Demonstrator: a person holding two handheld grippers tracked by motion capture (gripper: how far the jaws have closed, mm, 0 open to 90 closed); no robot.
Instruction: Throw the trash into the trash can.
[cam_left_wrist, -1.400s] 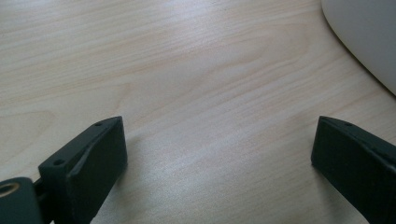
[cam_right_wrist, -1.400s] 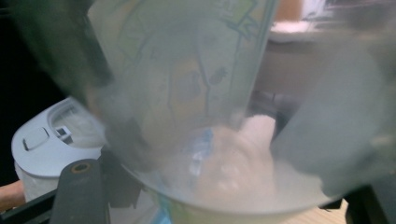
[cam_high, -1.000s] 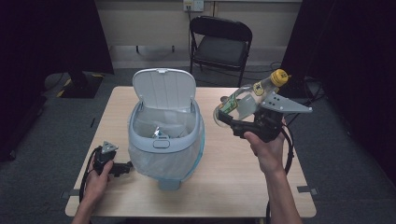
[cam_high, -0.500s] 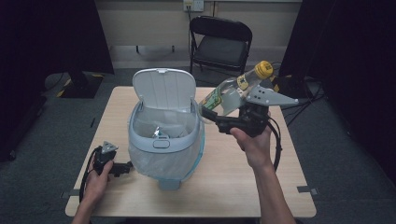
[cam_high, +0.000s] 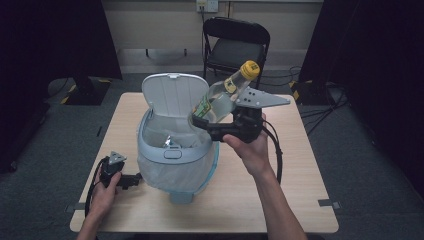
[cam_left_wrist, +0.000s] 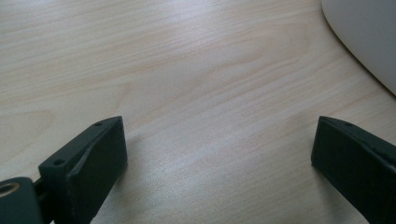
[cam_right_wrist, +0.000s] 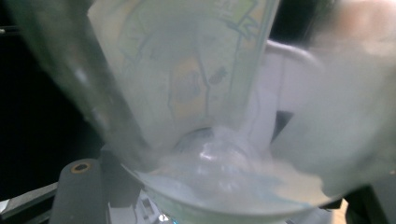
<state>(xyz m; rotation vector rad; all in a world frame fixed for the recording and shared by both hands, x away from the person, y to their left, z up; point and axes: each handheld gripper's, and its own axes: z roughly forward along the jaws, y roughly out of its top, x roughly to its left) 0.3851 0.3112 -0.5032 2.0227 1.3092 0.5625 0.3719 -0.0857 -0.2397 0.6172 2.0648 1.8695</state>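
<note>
At the table's near edge, around seven o'clock in the high view, the person's left hand (cam_high: 102, 192) rests on the wooden table (cam_high: 300, 200) holding the left gripper (cam_high: 129, 180), which points toward the base of the bin. In the left gripper view its two black jaws stand wide apart with nothing but bare wood grain between them, and the pale curved wall of the bin (cam_left_wrist: 364, 37) sits at one o'clock, clear of the jaws.

Just beyond, at the table's centre, stands a light blue and white pedal bin (cam_high: 172, 155) with a thin plastic liner hanging over its sides and its white lid (cam_high: 172, 92) tipped up and back at twelve o'clock. Something small and crumpled lies inside it, too unclear to name.

At three o'clock of the bin, the right hand (cam_high: 252, 150) lifts the right gripper (cam_high: 202, 122) above the table, its grey three-cornered plate (cam_high: 262, 98) on top and its cable looping down toward the forearm. Its jaws grip the lower part of a clear plastic bottle (cam_high: 220, 97) with a yellow-green label. The bottle is tilted, base down over the bin's right rim, yellow cap (cam_high: 249, 69) pointing up toward one o'clock. In the right gripper view the bottle's base (cam_right_wrist: 210, 158) shows close up and blurred.

Beyond the table, at twelve o'clock, a black folding chair (cam_high: 235, 45) stands on grey carpet.
</note>
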